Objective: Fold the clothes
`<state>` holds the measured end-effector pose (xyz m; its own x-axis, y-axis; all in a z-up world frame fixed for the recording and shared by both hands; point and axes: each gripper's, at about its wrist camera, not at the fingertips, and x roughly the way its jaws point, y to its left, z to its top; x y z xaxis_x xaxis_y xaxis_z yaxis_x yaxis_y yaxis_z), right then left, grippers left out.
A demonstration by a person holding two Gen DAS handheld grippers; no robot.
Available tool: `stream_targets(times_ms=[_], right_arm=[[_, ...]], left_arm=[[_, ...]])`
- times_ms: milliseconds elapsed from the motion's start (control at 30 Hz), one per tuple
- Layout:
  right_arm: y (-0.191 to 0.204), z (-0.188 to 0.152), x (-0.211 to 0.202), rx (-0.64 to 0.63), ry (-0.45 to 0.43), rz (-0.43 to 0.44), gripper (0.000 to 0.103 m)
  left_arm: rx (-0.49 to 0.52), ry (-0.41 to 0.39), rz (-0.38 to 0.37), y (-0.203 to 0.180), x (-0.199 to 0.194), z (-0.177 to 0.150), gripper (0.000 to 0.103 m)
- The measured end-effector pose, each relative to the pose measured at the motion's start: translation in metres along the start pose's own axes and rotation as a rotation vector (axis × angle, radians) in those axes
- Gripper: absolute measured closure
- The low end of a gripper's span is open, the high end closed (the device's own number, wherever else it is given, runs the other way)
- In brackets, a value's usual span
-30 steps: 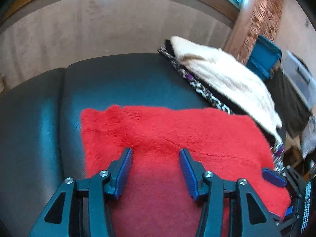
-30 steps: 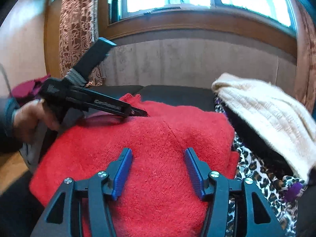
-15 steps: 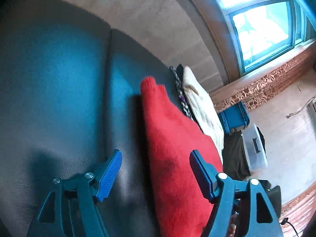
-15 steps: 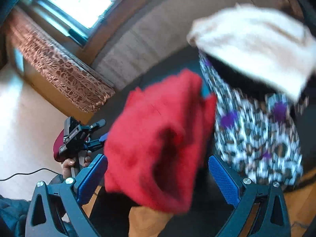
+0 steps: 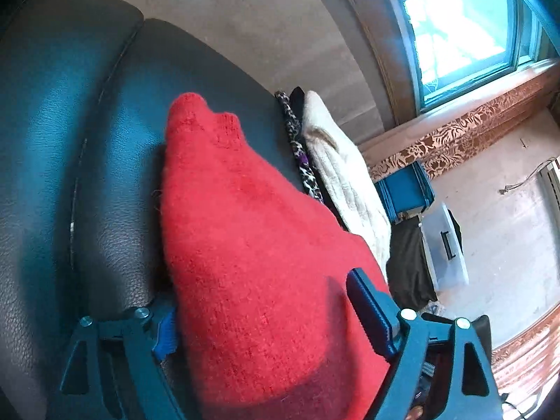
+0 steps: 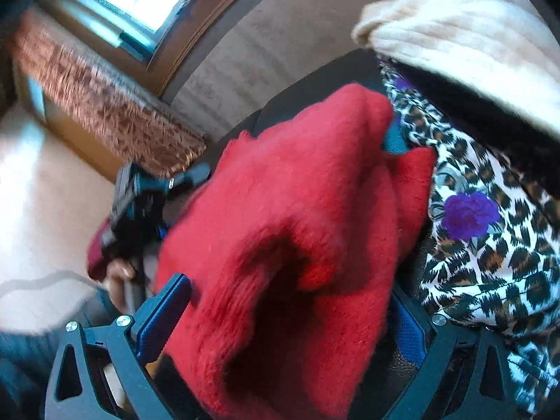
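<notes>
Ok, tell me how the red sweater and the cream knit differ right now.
The red sweater sits between the open fingers of both the left gripper and the right gripper, bunched and sagging; the cream knit is untouched. The red sweater lies on the dark cushion, while the cream knit tops a pile over the leopard-print garment. Both are fuzzy knits.
</notes>
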<state>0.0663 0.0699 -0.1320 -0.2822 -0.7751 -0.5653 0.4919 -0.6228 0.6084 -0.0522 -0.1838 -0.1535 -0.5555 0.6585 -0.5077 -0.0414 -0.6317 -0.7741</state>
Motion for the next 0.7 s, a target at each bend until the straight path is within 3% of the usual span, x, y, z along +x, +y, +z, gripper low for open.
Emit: stream_targets(times_ms=[33, 67, 167, 200, 300, 367, 433, 500, 600, 700], right_arm=[[0.004, -0.001, 0.001, -0.031, 0.006, -0.016, 0.0], [0.007, -0.002, 0.002, -0.062, 0.013, -0.033, 0.0], [0.025, 0.001, 0.011, -0.173, 0.104, -0.132, 0.001], [0.027, 0.004, 0.012, -0.159, 0.109, -0.155, 0.013], [0.033, 0.005, 0.012, -0.096, 0.081, -0.105, 0.035], [0.038, 0.004, 0.026, -0.095, 0.112, -0.081, 0.037], [0.043, 0.005, 0.037, -0.092, 0.113, -0.047, 0.022], [0.046, 0.009, 0.042, -0.074, 0.11, -0.013, 0.004], [0.034, 0.024, 0.043, 0.057, 0.098, 0.019, 0.002], [0.023, 0.03, 0.037, 0.102, 0.062, 0.006, 0.0]], left_arm=[[0.012, 0.014, 0.019, -0.001, 0.001, 0.0, 0.033], [0.023, 0.028, 0.037, -0.001, 0.001, 0.001, 0.057], [0.035, -0.008, 0.077, -0.001, -0.018, -0.01, 0.068], [0.043, -0.027, 0.09, -0.001, -0.028, -0.016, 0.069], [0.032, -0.075, 0.129, 0.009, -0.055, -0.029, 0.07], [0.013, -0.094, 0.14, 0.019, -0.072, -0.034, 0.07], [0.006, -0.103, 0.15, 0.025, -0.085, -0.037, 0.068], [-0.017, -0.098, 0.137, 0.033, -0.086, -0.035, 0.059], [-0.052, -0.09, 0.117, 0.045, -0.088, -0.031, 0.048], [-0.08, -0.084, 0.085, 0.048, -0.089, -0.027, 0.041]])
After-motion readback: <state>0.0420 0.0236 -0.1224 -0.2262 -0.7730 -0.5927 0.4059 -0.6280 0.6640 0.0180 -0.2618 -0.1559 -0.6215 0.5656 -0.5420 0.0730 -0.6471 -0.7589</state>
